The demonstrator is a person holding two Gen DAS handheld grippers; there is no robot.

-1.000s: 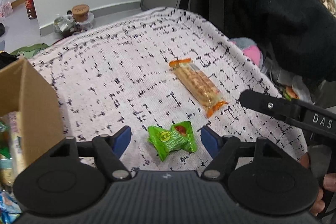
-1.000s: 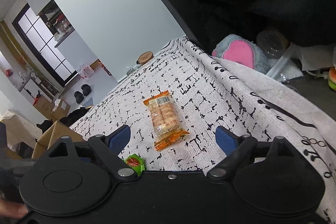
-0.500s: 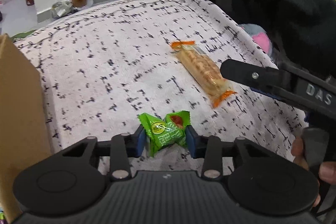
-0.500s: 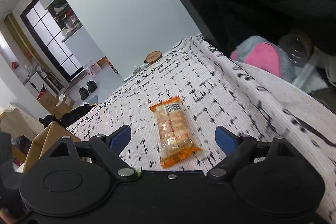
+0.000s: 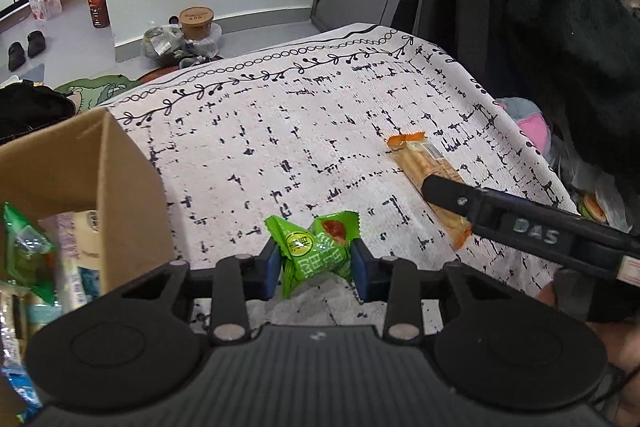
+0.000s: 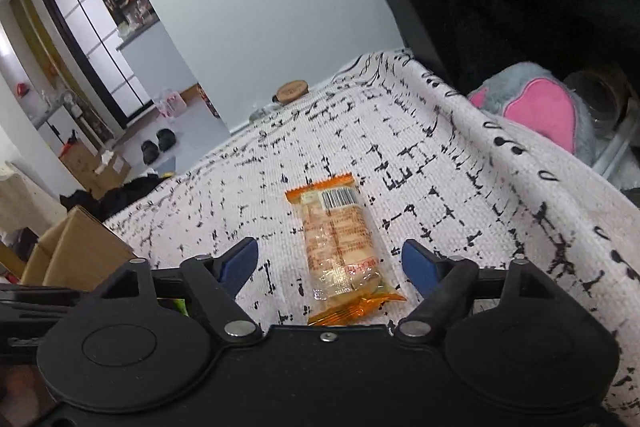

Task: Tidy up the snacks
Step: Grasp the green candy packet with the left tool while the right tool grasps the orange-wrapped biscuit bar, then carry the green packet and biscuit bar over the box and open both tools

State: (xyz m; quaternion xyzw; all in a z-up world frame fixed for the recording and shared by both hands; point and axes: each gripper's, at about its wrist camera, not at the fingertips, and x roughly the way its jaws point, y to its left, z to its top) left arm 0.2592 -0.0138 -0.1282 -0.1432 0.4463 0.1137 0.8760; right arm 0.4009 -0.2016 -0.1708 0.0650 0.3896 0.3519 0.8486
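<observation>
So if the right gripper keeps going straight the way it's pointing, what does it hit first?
Most likely the orange cracker packet, which lies between the open pads of the right gripper, then the patterned cloth under it. Depth is hard to judge.

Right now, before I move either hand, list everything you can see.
Green snack packet: one, green, pinched between the left fingers.
Cracker pack: one, orange and clear, on the cloth between the right fingers, untouched.
Cardboard box: one, brown, left, snacks inside.
Cloth: one, white with black marks, covering the surface.
Plush toy: one, grey and pink, right of the cloth.
Dark clothing: black, hanging behind.
Bottle: one, red, on the floor.
Shoes: a pair, black, on the floor.
Left gripper: shut on the packet.
Right gripper: jaws closing, still open.
</observation>
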